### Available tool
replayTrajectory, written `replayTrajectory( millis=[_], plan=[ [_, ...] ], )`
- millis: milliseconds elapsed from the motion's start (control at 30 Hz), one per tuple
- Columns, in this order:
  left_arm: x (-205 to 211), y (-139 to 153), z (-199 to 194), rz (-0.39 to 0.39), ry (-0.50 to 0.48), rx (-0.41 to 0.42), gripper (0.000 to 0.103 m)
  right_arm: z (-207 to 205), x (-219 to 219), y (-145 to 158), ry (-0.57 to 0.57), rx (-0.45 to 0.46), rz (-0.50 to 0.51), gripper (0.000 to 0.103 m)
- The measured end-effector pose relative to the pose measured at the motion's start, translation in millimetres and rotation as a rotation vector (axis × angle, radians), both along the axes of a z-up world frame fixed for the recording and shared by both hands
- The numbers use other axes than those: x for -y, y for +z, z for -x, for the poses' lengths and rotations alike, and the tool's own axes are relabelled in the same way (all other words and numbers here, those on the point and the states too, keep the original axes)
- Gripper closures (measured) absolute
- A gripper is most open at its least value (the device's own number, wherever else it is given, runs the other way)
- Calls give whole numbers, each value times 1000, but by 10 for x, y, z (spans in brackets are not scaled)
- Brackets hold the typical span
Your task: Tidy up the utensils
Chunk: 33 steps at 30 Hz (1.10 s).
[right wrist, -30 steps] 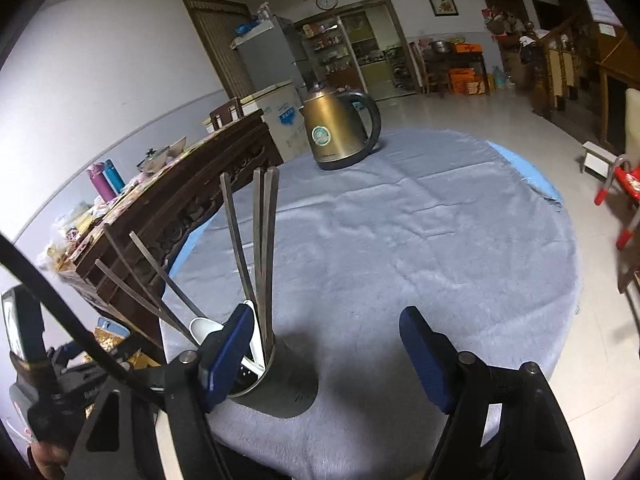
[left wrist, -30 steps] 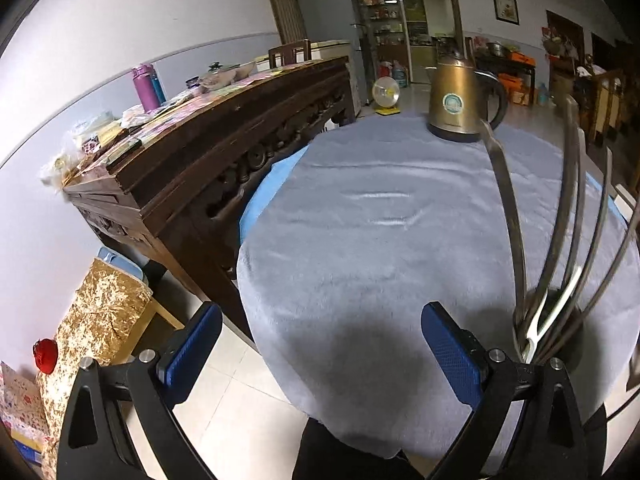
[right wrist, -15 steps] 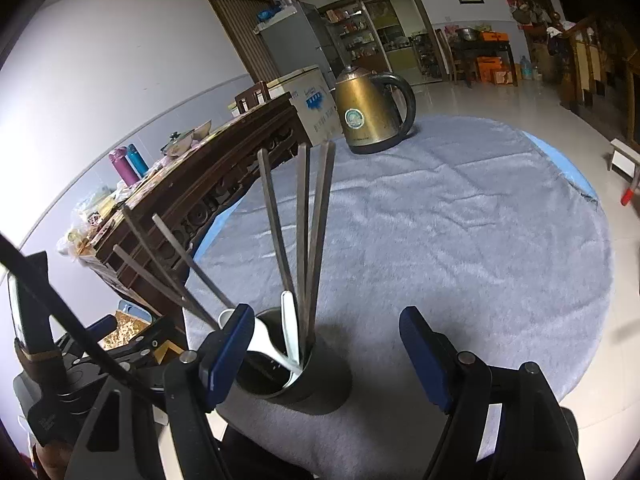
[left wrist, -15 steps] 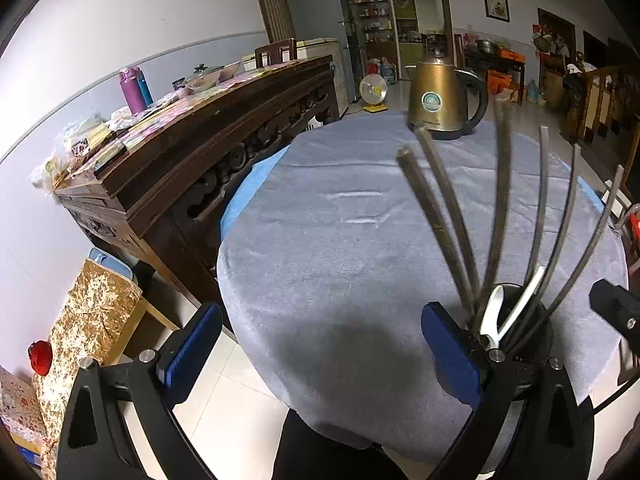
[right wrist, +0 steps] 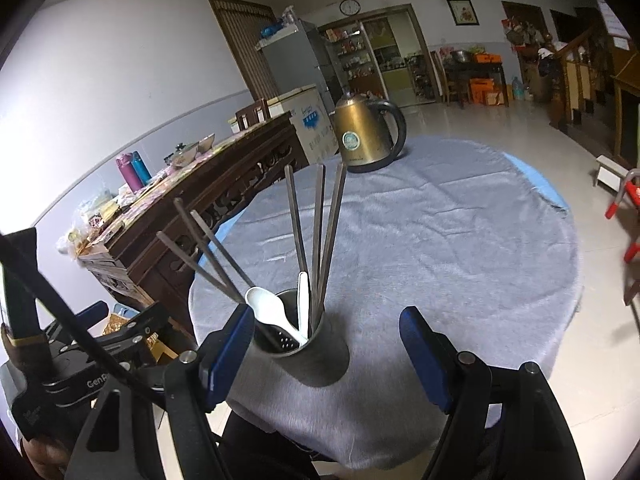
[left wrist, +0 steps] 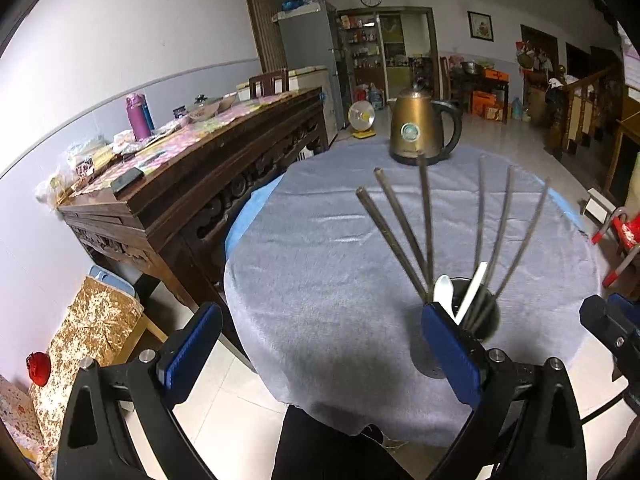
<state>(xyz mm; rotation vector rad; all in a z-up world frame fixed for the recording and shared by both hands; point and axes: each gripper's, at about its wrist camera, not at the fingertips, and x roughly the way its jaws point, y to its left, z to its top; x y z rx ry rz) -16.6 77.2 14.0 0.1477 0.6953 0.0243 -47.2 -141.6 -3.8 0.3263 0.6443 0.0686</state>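
A dark metal utensil holder (right wrist: 308,356) stands near the front edge of a round table with a grey cloth (right wrist: 440,248). It holds several long metal chopsticks (right wrist: 320,220) fanned out and two white spoons (right wrist: 266,306). My right gripper (right wrist: 326,360) is open; the holder sits just beyond its left finger (right wrist: 228,356) and the pads do not press on it. My left gripper (left wrist: 320,352) is open and empty, with the holder (left wrist: 478,324) behind its right finger (left wrist: 450,352). The right gripper (left wrist: 612,332) shows at that view's right edge.
A gold electric kettle (left wrist: 416,132) stands at the far side of the table. A carved dark wooden sideboard (left wrist: 180,184) with bottles and clutter runs along the left. A red stool (left wrist: 616,240) is on the right, tiled floor below the table's front edge.
Both grippers have drawn back and up from the table. The holder now looks smaller and farther off, and in the left wrist view it has shifted from the right edge toward the middle.
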Motion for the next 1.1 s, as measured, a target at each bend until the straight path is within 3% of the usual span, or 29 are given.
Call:
replayTrajectory(
  millis=[333,1100],
  plan=[
    [5,214,305,17,-38,50,3,430,-117,383,-10,86,57,25],
    [10,232,468,31,-71,71,3,494,-167,413,-15,90,91,25]
  ],
)
